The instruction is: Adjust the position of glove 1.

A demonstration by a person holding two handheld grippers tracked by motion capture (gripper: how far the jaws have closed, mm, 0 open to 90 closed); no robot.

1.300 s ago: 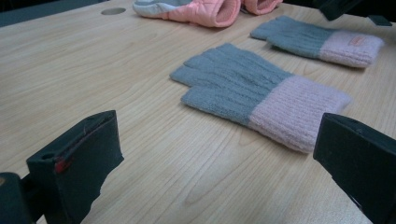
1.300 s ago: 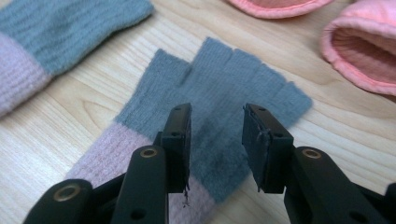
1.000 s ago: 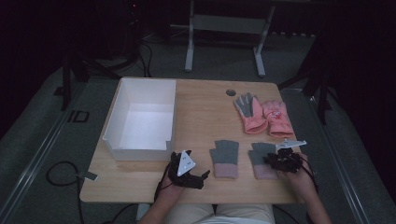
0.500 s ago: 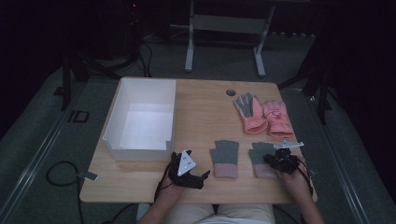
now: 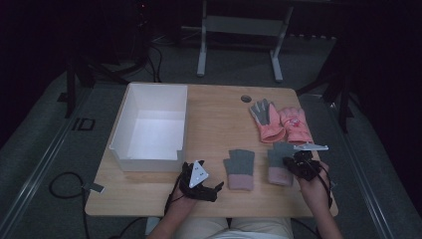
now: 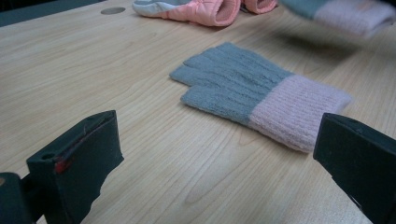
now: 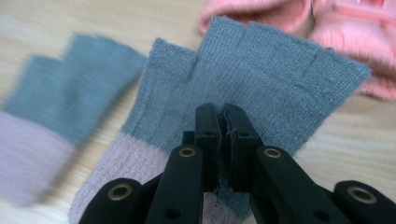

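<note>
Grey knit glove with pink cuff [image 7: 243, 84], at the table's [image 5: 219, 114] near right, is pinched in the right gripper [image 7: 223, 140], whose jaws have just closed on its fabric. Matching glove [image 6: 254, 95] lies flat just beside it. Left gripper [image 6: 219, 154] rests wide open, holding nothing, near the white box [image 5: 149, 154].

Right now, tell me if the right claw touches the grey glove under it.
Touching. The right gripper view shows the right claw shut, pinching the knit of the grey glove between its jaws.
</note>
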